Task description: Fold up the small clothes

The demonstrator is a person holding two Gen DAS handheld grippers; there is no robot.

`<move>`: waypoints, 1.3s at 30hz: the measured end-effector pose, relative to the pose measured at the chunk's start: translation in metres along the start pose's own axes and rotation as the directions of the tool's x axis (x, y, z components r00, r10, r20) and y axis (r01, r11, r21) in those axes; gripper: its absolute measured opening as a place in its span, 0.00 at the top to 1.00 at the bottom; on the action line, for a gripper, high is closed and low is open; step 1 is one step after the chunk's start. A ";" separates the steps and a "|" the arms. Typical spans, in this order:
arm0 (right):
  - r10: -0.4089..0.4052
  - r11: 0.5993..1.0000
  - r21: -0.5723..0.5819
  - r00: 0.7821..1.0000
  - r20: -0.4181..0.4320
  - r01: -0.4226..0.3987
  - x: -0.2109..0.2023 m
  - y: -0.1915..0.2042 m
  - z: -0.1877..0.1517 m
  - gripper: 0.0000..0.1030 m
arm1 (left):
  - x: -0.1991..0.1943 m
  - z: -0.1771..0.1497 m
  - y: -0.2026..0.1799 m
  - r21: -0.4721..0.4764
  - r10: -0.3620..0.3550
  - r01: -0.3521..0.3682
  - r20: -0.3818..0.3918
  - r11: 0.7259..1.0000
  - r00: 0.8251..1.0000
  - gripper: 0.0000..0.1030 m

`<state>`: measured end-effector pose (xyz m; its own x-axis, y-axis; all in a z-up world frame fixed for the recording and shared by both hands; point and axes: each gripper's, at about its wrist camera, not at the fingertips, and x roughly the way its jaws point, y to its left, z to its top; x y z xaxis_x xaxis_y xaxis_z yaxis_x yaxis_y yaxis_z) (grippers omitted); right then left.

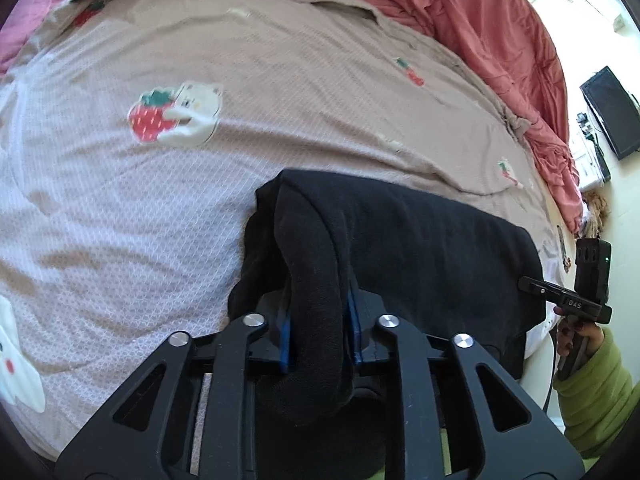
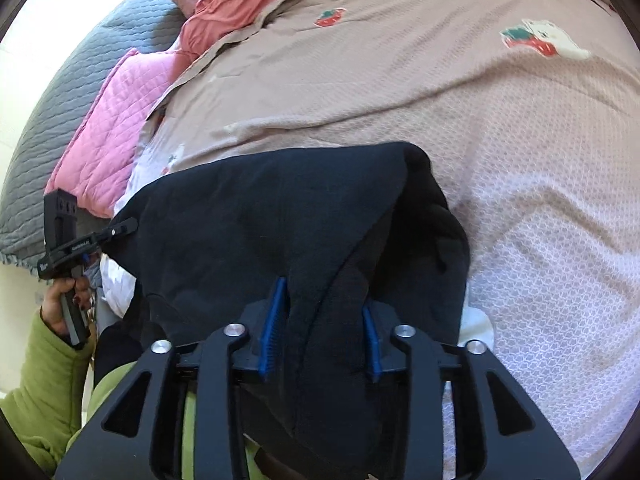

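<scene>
Garment [image 1: 420,240], black and small, lies on the beige strawberry-print bedspread [image 1: 120,208] near its close edge, one end bunched up toward me. My left gripper [image 1: 318,328] stands narrow, its blue pads [image 1: 285,338] pressing a thick rolled fold of the black cloth between them. My right gripper [image 2: 320,322] stands wider; a ridge of the same cloth runs up between its blue pads [image 2: 274,320], with a visible gap at the left pad, so I note no firm grip there. From the right wrist view the left gripper's handle sits in my hand [image 2: 66,300], green sleeve [image 2: 36,400] below it. A salmon quilt [image 1: 460,12] is heaped along the far side of the bed, and a pink pillow [image 2: 108,120] rests beside a grey one [image 2: 44,128]
</scene>
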<state>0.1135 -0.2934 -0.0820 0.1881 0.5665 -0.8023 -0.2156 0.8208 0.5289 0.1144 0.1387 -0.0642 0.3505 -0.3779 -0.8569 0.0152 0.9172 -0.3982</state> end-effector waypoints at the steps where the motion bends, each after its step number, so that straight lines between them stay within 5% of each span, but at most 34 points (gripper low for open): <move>1: -0.002 1.000 0.011 1.000 0.005 0.002 0.001 -0.004 -0.001 0.54 | 0.003 -0.002 0.003 -0.008 -0.003 0.003 -0.003 1.000 1.000 0.83; 11: 0.027 0.999 0.044 0.999 0.017 -0.027 0.019 -0.012 -0.003 0.44 | 0.018 -0.003 -0.001 0.012 0.015 -0.014 -0.020 1.000 1.000 0.71; 15: 0.077 0.997 0.022 0.997 0.008 -0.077 0.022 -0.005 -0.001 0.61 | 0.022 -0.005 -0.009 0.040 0.016 -0.015 -0.035 0.999 0.999 0.83; 19: 0.091 0.996 -0.011 0.996 0.001 -0.091 0.018 -0.001 -0.001 0.66 | 0.015 -0.006 -0.012 0.074 0.012 -0.010 -0.031 0.997 0.999 0.88; 21: 0.108 0.994 -0.001 0.994 -0.003 -0.108 0.017 -0.005 -0.002 0.56 | 0.014 -0.007 -0.010 0.075 -0.005 0.007 -0.029 0.997 1.000 0.80; 22: 0.110 0.994 0.004 0.994 -0.004 -0.110 0.016 -0.007 -0.002 0.52 | 0.016 -0.009 -0.007 0.055 -0.043 0.046 -0.046 0.997 0.998 0.64; 23: 0.107 0.994 0.003 0.994 -0.004 -0.107 0.016 -0.007 -0.003 0.51 | 0.017 -0.012 -0.005 0.048 -0.064 0.066 -0.055 0.997 0.996 0.59; 26: 0.102 0.995 -0.014 0.995 -0.024 -0.102 0.018 -0.007 -0.006 0.51 | 0.021 -0.020 -0.014 0.097 -0.035 0.041 -0.053 0.994 0.998 0.58; 28: 0.100 0.994 -0.040 0.995 -0.027 -0.101 0.018 -0.002 -0.008 0.51 | 0.022 -0.020 -0.021 0.116 -0.020 0.026 -0.053 0.993 0.998 0.65; 29: 0.104 0.993 -0.055 0.994 -0.035 -0.106 0.018 0.001 -0.009 0.53 | 0.022 -0.019 -0.025 0.130 -0.007 0.013 -0.052 0.991 0.999 0.81; 30: 0.103 0.992 -0.075 0.994 -0.036 -0.106 0.017 0.005 -0.009 0.68 | 0.021 -0.018 -0.029 0.146 0.006 0.001 -0.048 0.989 0.999 0.92; 32: 0.149 0.983 -0.105 0.988 -0.029 -0.151 0.010 0.014 -0.006 0.81 | 0.014 -0.013 -0.031 0.150 -0.011 0.018 -0.042 0.989 0.999 0.92; 39: 0.250 0.963 -0.133 0.961 0.119 -0.234 -0.022 0.025 0.057 0.81 | -0.013 0.055 -0.021 0.041 -0.194 0.192 0.068 0.981 0.979 0.93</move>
<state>0.1584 -0.2812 -0.0349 0.2405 0.7585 -0.6057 -0.3791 0.6478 0.6607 0.1608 0.1313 -0.0271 0.4040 -0.5393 -0.7388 0.1202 0.8320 -0.5416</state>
